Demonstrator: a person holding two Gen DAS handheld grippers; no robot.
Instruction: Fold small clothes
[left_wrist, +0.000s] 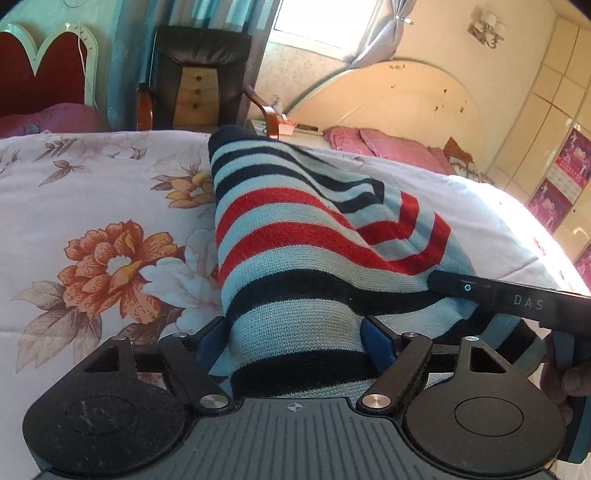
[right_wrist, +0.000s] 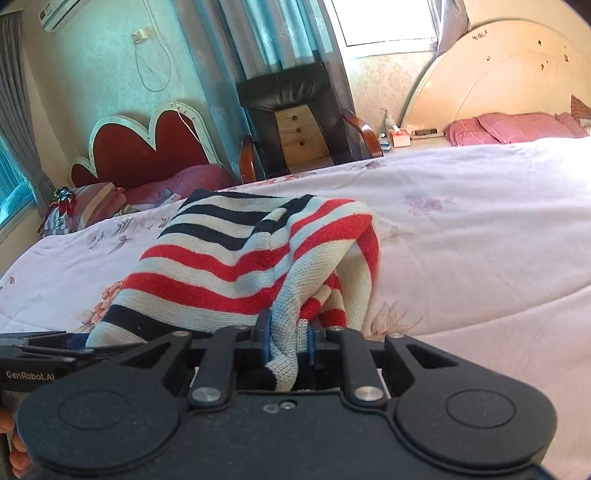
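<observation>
A small knitted sweater (left_wrist: 295, 236) with pale blue, navy and red stripes is lifted off the floral bedspread (left_wrist: 92, 206). A thick fold of it fills my left gripper (left_wrist: 295, 339). Both blue pads (left_wrist: 376, 341) press its sides, so the jaws stand wide but shut on it. In the right wrist view the sweater (right_wrist: 229, 258) hangs in a bunch, and my right gripper (right_wrist: 287, 341) is shut narrowly on a strip of its edge. The right gripper's black body (left_wrist: 517, 299) crosses just right of the left one.
The bed (right_wrist: 480, 229) stretches far to the right under a white floral cover. Pink pillows (right_wrist: 517, 127) lie at its cream headboard. A dark armchair (right_wrist: 295, 114), a nightstand (right_wrist: 410, 138) and a second bed with a red headboard (right_wrist: 147, 151) stand beyond.
</observation>
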